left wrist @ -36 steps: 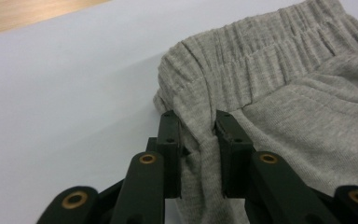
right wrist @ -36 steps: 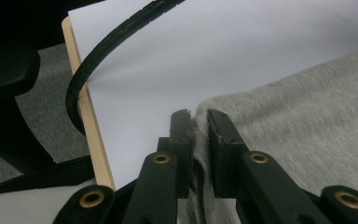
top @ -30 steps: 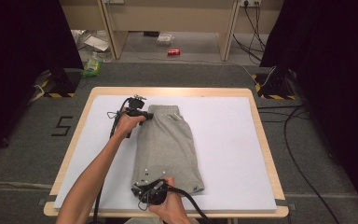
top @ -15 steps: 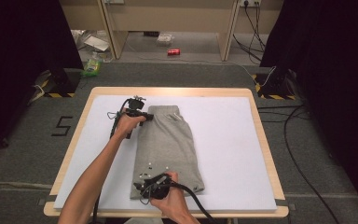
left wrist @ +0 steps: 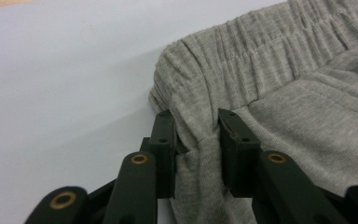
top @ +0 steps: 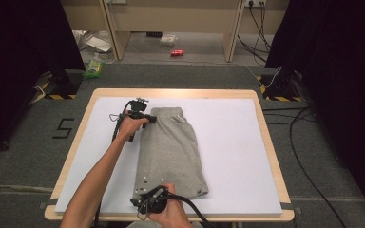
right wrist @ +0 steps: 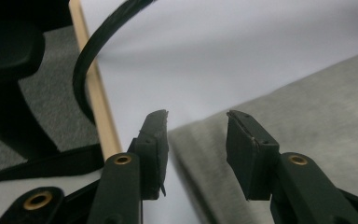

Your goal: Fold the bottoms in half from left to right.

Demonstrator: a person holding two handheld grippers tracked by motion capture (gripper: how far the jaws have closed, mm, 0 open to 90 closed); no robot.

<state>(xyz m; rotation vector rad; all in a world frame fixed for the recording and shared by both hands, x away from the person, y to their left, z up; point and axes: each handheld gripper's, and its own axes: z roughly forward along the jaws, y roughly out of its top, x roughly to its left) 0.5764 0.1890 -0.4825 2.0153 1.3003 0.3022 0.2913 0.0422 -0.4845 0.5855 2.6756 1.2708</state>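
The left gripper (left wrist: pixel 195 140) is clamped on the waistband corner of grey shorts (top: pixel 171 149) laid folded lengthwise mid-table. The right gripper (right wrist: pixel 196 154) is held open around the near hem corner, not yet closed; a further fold is judged outstanding.

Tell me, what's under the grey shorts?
The grey shorts lie flat on a white sheet covering the wooden table. Anything tucked beneath the cloth is hidden from sight.

Left gripper (left wrist: pixel 196 140) pinched closed, arm outstretched; right gripper (right wrist: pixel 196 140) parted, near the body.
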